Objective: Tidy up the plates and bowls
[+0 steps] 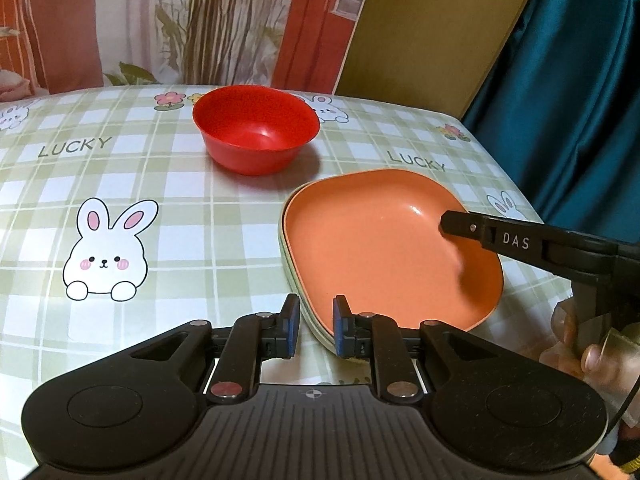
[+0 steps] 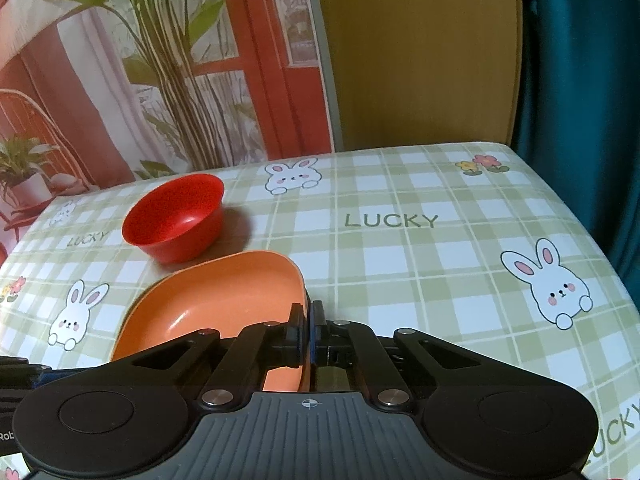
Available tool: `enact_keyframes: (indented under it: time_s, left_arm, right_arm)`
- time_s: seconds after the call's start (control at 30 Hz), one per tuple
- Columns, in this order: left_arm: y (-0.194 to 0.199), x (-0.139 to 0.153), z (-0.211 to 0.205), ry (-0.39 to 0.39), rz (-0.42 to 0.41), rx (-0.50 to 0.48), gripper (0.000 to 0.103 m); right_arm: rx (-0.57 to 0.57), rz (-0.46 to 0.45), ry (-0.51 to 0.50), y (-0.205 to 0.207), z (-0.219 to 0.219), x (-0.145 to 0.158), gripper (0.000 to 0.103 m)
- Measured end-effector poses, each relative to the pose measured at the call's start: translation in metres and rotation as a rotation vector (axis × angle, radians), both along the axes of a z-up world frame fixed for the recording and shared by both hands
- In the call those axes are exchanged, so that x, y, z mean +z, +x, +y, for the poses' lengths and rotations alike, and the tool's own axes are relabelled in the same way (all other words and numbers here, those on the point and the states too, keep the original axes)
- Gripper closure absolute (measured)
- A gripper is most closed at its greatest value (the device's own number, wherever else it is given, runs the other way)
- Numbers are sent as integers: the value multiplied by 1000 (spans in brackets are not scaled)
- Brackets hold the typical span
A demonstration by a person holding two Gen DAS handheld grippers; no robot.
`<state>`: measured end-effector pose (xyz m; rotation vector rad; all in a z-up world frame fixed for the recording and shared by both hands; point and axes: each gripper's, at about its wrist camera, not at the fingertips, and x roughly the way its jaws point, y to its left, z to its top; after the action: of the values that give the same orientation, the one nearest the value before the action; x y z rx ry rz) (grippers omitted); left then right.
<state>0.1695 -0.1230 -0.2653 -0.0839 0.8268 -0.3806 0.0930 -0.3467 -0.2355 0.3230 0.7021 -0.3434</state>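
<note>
Checked bunny-print cloth covers the surface, where a red bowl sits behind an orange plate stacked on a pale green one. Left tongs straddle the stack's near rim, narrowly parted. From the right wrist, right tongs pinch the orange plate's rim.

The orange plate and the red bowl are looking like smooth, glossy plastic, each catching a highlight. A slick checked covering is lying over the counter. The left tool is showing matt black plastic with small metal pins.
</note>
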Motion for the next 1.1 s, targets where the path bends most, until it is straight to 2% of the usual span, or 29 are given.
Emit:
enact_keyframes:
  time_s: [0.23, 0.27, 0.33, 0.37, 1.0, 1.1]
  left_arm:
    - [1, -3, 0, 0, 5, -3, 83]
    - [1, -3, 0, -2, 6, -2, 82]
    - [1, -3, 0, -4, 6, -1, 82]
    - [1, -3, 1, -6, 6, 0, 82]
    - [0, -3, 4, -14, 3, 4, 80]
    - [0, -4, 4, -12, 3, 10, 75]
  right_arm:
    - [6, 11, -35, 1, 4, -1, 100]
    - [3, 14, -35, 1, 3, -1, 99]
    - [-14, 22, -27, 1, 2, 0, 88]
    - [-14, 21, -19, -1, 1, 1, 85]
    - [-52, 33, 86, -5, -3, -16, 84]
    - [-57, 27, 92, -4, -2, -17, 84]
